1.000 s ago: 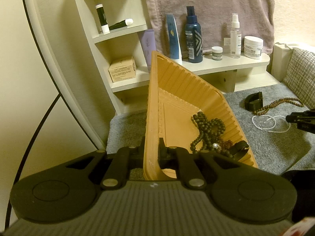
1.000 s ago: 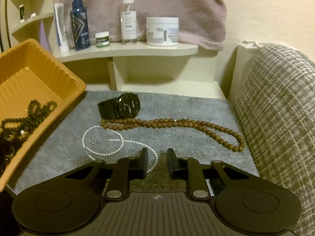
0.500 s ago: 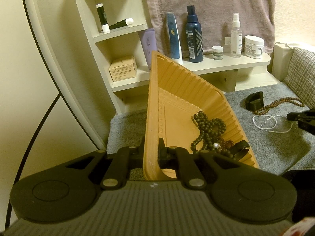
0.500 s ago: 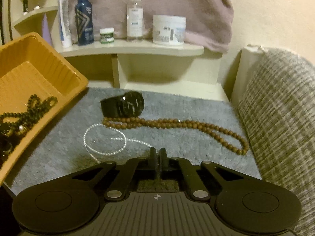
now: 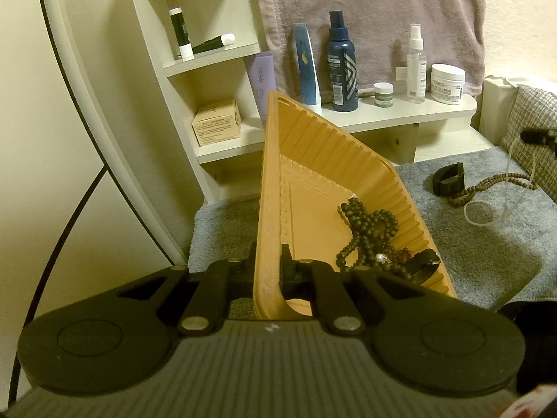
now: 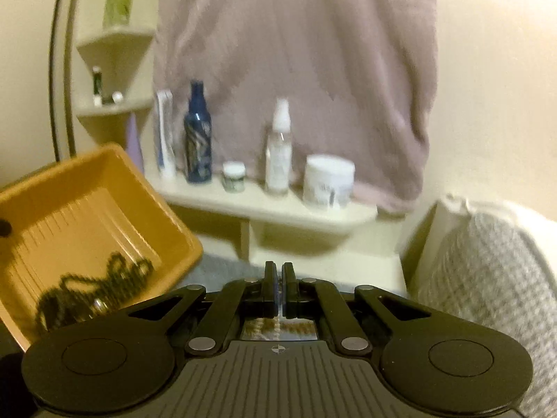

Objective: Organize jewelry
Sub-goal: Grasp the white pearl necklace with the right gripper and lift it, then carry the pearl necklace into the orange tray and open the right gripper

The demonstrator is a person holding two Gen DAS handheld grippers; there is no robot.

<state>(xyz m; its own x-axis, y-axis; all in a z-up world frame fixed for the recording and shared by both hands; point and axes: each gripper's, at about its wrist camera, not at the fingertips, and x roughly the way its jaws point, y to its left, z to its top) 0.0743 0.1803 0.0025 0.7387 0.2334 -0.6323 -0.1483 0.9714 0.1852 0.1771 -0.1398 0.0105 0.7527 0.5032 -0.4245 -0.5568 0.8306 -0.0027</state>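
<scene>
My left gripper [image 5: 267, 261] is shut on the near rim of an orange tray [image 5: 313, 160] and holds it tilted above the grey mat. Dark bead strings [image 5: 369, 230] and a black piece lie in its low corner. My right gripper [image 6: 279, 277] is shut on a thin white pearl necklace [image 5: 487, 205]; it shows raised at the far right in the left wrist view [image 5: 538, 136], the strand hanging down to the mat. A black watch [image 5: 449, 179] and a brown bead necklace [image 5: 487, 184] lie on the mat. The tray also shows in the blurred right wrist view [image 6: 87, 216].
A cream shelf unit [image 5: 400, 111] behind the mat holds bottles, jars and tubes, with a towel [image 5: 369, 17] hanging above. A checked cushion [image 5: 536, 129] borders the mat at the right. A small box [image 5: 217, 122] sits on a lower shelf.
My right gripper closed on the pearl necklace and has lifted up from the mat, pulling the strand with it. The left gripper and tray have stayed still.
</scene>
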